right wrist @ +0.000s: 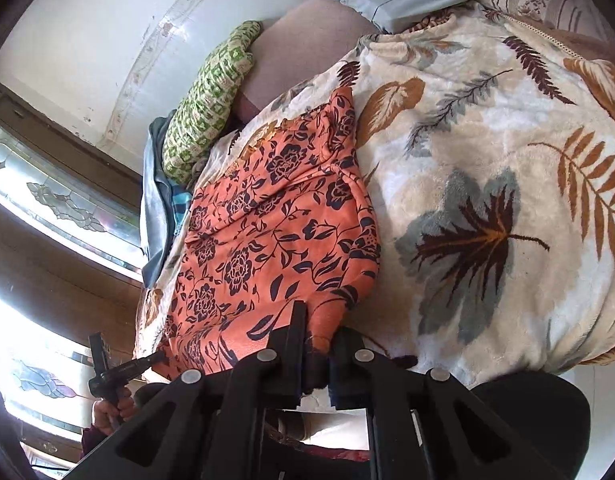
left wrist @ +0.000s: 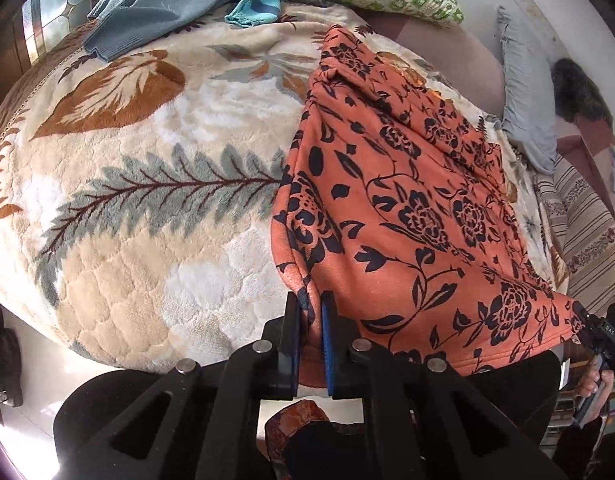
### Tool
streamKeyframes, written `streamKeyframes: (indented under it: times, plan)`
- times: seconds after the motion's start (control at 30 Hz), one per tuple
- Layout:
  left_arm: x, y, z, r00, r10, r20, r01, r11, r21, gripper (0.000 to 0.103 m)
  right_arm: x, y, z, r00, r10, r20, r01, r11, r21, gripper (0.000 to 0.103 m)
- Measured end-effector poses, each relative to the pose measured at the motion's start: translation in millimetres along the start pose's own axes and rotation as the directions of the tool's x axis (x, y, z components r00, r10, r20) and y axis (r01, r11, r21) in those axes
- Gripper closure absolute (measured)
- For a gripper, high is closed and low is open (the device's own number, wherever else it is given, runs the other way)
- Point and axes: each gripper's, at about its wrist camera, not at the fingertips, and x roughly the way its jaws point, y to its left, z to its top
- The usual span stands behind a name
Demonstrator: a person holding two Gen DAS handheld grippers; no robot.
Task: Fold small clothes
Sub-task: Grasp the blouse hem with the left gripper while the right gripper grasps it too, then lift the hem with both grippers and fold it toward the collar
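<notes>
Left gripper (left wrist: 310, 312) and right gripper (right wrist: 316, 336) each pinch a near corner of the orange garment (left wrist: 407, 208).

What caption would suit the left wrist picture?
Left claw shut on the corner of an orange floral garment on a leaf-patterned blanket.

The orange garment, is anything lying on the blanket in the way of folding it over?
Nothing visible does. Both grippers, left and right, already pinch the orange garment; the blanket beside it is bare.
</notes>
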Motion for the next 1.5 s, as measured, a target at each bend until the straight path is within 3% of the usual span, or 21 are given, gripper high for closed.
streamKeyframes:
  times: [0.1,0.23,0.3,0.37,0.43,0.5,0.57,0.63,0.7,0.83,1.03,1.3,1.5]
  plan:
    - [0,-7,3,1.000,-0.030,0.000,0.030,1.000,0.010,0.094,-1,-4,3,1.000,0.026,0.012,-0.026,0.999,0.029,0.094]
    - [30,-2,5,0.996,0.072,-0.057,-0.073,0.997,-0.016,0.093,5,-6,4,1.000,0.013,0.000,-0.013,0.999,0.031,0.094]
    - [44,8,3,0.991,0.093,-0.100,-0.099,0.993,-0.059,0.084,10,-11,4,1.000,0.007,-0.014,-0.006,0.999,0.045,0.094]
    - [44,10,1,0.994,0.068,-0.086,-0.074,0.995,-0.066,0.078,15,-16,4,1.000,-0.001,-0.028,0.002,0.998,0.059,0.094]
    - [45,4,1,0.995,0.054,-0.089,-0.058,0.997,-0.045,0.063,19,-19,5,0.999,-0.006,-0.036,0.008,0.998,0.064,0.094]
    - [47,-6,-1,0.992,0.089,-0.092,-0.091,0.996,-0.018,0.062,22,-21,5,0.999,-0.003,-0.041,0.006,0.998,0.066,0.094]
    - [48,-13,-2,0.990,0.116,-0.080,-0.117,0.993,0.002,0.063,26,-23,6,0.999,-0.004,-0.046,0.007,0.997,0.072,0.094]
    - [48,-19,-2,0.992,0.109,-0.063,-0.109,0.994,0.015,0.095,29,-24,8,0.999,-0.007,-0.052,0.011,0.997,0.076,0.094]
    - [48,-22,1,0.995,0.093,-0.042,-0.093,0.996,-0.001,0.095,30,-22,12,0.998,-0.013,-0.055,0.017,0.997,0.074,0.094]
    - [34,-21,8,1.000,-0.019,0.005,0.019,0.999,-0.029,0.096,26,-6,22,0.998,-0.029,-0.051,0.031,0.999,0.043,0.094]
    - [-7,-24,31,0.978,-0.165,0.125,0.168,0.986,-0.019,0.096,10,28,42,1.000,-0.004,0.004,0.004,1.000,0.002,0.094]
    - [-56,-36,81,0.943,-0.231,0.240,0.226,0.973,0.048,0.096,9,73,86,0.996,0.056,0.072,-0.052,0.997,-0.050,0.094]
    - [-70,-51,130,0.920,-0.255,0.298,0.243,0.967,0.080,0.096,26,94,134,0.987,0.105,0.121,-0.097,0.993,-0.071,0.094]
